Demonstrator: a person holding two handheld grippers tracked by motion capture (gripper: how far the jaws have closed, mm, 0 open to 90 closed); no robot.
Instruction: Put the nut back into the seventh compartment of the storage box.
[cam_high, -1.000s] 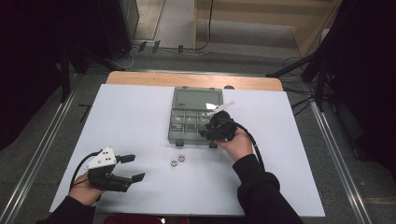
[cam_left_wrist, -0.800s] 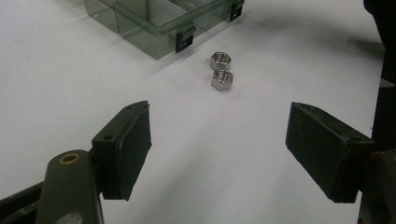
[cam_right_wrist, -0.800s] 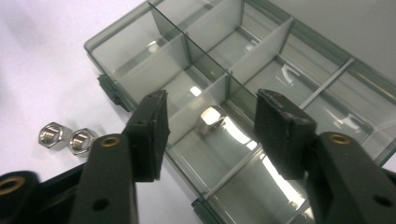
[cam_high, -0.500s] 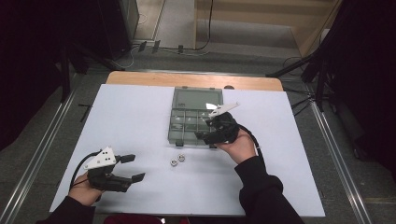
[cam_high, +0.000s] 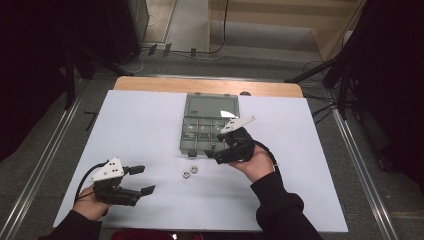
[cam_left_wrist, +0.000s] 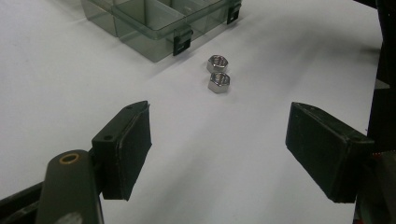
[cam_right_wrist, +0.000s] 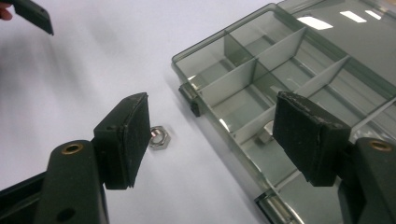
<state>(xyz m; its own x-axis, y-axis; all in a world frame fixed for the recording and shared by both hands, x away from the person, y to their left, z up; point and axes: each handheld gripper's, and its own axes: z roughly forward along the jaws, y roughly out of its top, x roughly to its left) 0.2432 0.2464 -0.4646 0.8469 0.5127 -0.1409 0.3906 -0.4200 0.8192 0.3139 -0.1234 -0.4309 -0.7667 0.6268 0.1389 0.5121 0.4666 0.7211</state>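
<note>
High view: a white table (cam_high: 150, 125) with a person's forearms coming in from six o'clock. A clear grey plastic organizer box (cam_high: 207, 125) sits open near the centre, its lid folded back toward twelve o'clock. Two small metal nuts (cam_high: 189, 171) lie side by side, nearly touching, on the bare table just beyond the box's front edge, toward six o'clock.

The right gripper (cam_high: 220, 152) hovers at the box's front edge, near its five o'clock corner, jaws wide apart and holding nothing. In the right gripper view, its jaws straddle the front row of compartments, and a nut (cam_right_wrist: 266, 133) seems to rest in one of them, partly hidden by a divider. Another nut (cam_right_wrist: 159, 136) lies on the table just outside the box, beside the left-hand jaw.

The left gripper (cam_high: 142, 180) rests low at about seven o'clock, well apart from the box, jaws also wide apart and holding nothing. The left gripper view looks between the jaws at the two nuts (cam_left_wrist: 217, 73) and a box latch (cam_left_wrist: 182, 44) behind them.

The work appears to be sorting nuts into the box. It looks partly done: one nut seems to be in a compartment, and two remain to be picked up.
</note>
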